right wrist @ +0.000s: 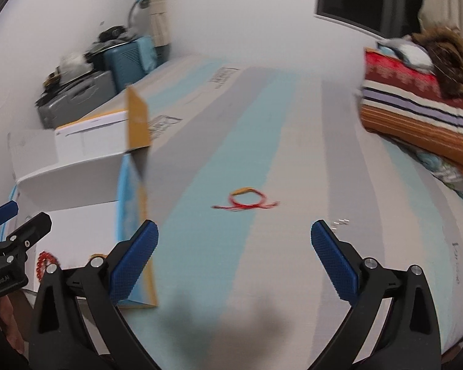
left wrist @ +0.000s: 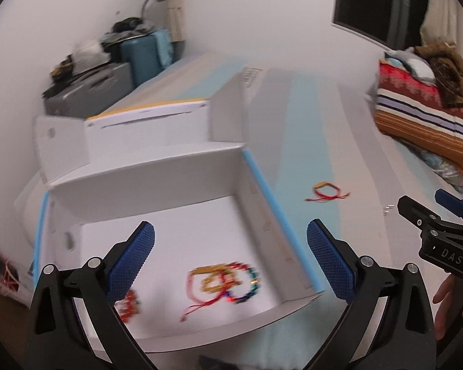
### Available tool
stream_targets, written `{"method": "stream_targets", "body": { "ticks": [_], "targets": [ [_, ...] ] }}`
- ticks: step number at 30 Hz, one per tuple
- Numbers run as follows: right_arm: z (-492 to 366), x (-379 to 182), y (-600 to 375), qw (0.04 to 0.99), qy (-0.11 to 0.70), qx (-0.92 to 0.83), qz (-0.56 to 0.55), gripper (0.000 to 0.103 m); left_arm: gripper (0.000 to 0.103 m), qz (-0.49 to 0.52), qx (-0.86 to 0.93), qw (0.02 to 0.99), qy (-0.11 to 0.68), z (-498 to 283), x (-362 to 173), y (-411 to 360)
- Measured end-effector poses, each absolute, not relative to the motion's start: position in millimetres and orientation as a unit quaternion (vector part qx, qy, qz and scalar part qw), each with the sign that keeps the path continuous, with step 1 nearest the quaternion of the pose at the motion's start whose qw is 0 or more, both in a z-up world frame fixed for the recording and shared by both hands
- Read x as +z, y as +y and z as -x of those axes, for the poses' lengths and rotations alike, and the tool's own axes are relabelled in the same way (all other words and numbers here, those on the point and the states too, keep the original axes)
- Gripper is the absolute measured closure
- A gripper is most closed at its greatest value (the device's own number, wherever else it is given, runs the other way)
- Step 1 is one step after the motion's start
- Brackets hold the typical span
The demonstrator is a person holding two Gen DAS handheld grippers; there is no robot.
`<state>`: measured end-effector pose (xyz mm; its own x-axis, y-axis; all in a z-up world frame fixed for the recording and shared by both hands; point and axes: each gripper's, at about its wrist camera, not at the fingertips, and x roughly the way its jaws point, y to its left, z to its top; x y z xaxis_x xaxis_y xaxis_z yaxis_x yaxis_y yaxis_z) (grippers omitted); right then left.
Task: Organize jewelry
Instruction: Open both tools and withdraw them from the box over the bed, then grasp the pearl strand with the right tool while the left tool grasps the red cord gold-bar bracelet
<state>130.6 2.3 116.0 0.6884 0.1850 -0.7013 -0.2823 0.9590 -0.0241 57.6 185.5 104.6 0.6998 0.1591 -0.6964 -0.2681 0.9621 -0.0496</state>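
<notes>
A bed [right wrist: 262,154] with a sheet striped pale blue and grey fills both views, its stripes running away toward the far wall. At its far right end lies a folded striped blanket [right wrist: 416,117]. On the left side of the bed sits an open white box [left wrist: 157,166] with blue edging, its long axis running along the stripes, its flaps standing up.

On the box floor lie several bracelets: a tangled cluster of a red cord bracelet, a gold one and a multicoloured beaded one [left wrist: 225,283], with the red cord's loose tail trailing toward the near left. A red beaded bracelet [left wrist: 128,305] lies apart from them, near the box's left wall, partly hidden behind a gripper finger.

Outside the box, alone on a blue stripe, lies a red string bracelet [right wrist: 245,202]; its loop sits in the middle and its loose ends stretch left and right, across the stripes.

The left gripper [left wrist: 231,259] hangs over the box with its jaws wide apart and nothing between them. The right gripper [right wrist: 234,257] hangs over the bed, jaws likewise spread and empty, pointing toward the string bracelet.
</notes>
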Motion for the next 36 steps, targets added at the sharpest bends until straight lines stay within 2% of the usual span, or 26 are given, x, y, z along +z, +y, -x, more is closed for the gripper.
{"method": "stream_targets", "body": {
  "ticks": [14,25,36],
  "targets": [
    [-196.7,84.1,-113.7,0.904,0.422,0.058,0.03,0.008,0.006,0.042,0.043,0.923,0.381,-153.7,84.3,87.2],
    [-242.4,29.4,-156.5,0.89,0.455,0.044,-0.002,0.008,0.006,0.038,0.041,0.908,0.414,-238.7,17.2,45.5],
    [-287.5,-18.7,-151.3,0.878,0.476,0.041,0.018,0.008,0.006,0.042,0.048,0.893,0.446,-294.6,-40.1,40.8]
  ]
}}
